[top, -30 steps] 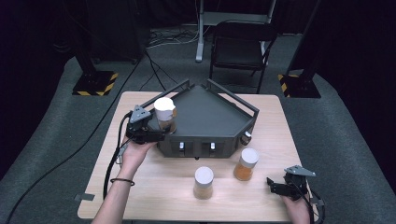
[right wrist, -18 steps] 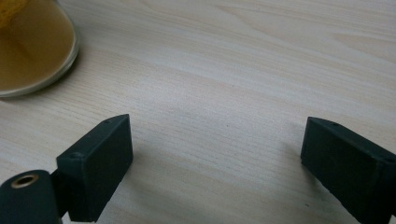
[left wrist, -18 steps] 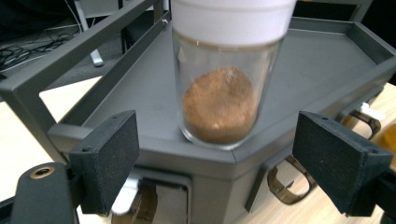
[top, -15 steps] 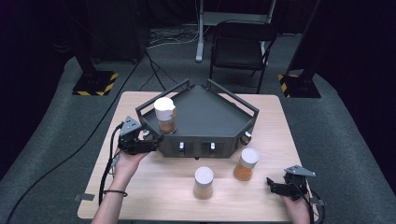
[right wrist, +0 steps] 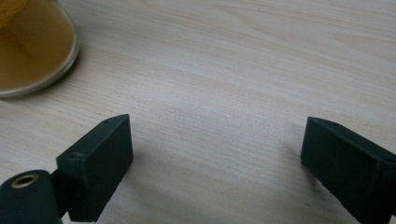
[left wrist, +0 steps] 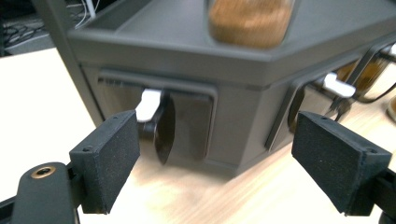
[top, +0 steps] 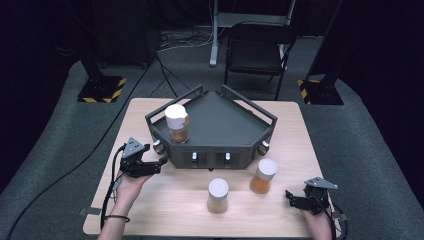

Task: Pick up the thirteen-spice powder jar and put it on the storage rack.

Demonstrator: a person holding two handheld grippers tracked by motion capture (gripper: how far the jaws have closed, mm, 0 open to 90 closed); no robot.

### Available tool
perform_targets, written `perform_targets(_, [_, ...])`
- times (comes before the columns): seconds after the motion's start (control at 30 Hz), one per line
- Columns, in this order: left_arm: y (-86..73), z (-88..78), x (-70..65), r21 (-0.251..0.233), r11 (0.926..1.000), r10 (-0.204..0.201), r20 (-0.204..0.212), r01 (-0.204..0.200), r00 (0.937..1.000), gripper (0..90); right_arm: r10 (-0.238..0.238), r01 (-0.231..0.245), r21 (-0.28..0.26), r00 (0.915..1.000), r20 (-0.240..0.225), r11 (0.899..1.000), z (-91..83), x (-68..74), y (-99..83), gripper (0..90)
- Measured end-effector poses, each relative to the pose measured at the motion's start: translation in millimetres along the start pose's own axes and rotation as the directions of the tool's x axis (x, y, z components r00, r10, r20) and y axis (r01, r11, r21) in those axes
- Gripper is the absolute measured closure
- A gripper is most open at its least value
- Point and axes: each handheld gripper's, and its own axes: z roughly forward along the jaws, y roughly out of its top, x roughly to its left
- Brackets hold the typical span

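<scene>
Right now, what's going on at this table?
A person works with a gripper in each hand at a wooden table. One jar stands on the dark tray; two more jars stand on the table in front of it. The left gripper is open and empty, low beside the tray's left front corner, facing a knob on its side. The right gripper rests open near the table's right front edge, holding nothing.

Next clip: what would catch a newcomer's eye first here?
A dark angular tray sits mid-table on the wooden table, with a white-lidded jar of brown powder standing in its left corner. Two more jars stand on the table in front. The left tool hangs open at the tray's left front face; the right tool rests open near the right edge.
</scene>
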Motion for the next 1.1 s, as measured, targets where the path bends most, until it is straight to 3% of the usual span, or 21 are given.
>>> perform_targets(0.3, [-22.3,-2.1,5.6,0.032,0.9991,-0.027,-0.017,0.028,0.9995,14.4,0.000,0.000,0.000,1.0000,0.000,1.000,-0.1,0.0,0.0,8.1])
perform_targets(0.7, [-43.3,-0.1,5.4,0.094,0.9954,-0.016,-0.040,0.020,0.9991,12.4,0.000,0.000,0.000,1.0000,0.000,1.000,-0.1,0.0,-0.1,8.2])
perform_targets(1.1, [-52.5,3.2,3.8,0.174,0.9848,0.008,-0.047,0.000,0.9989,10.2,0.000,0.000,0.000,1.0000,0.000,1.000,-0.1,0.0,-0.1,8.1])
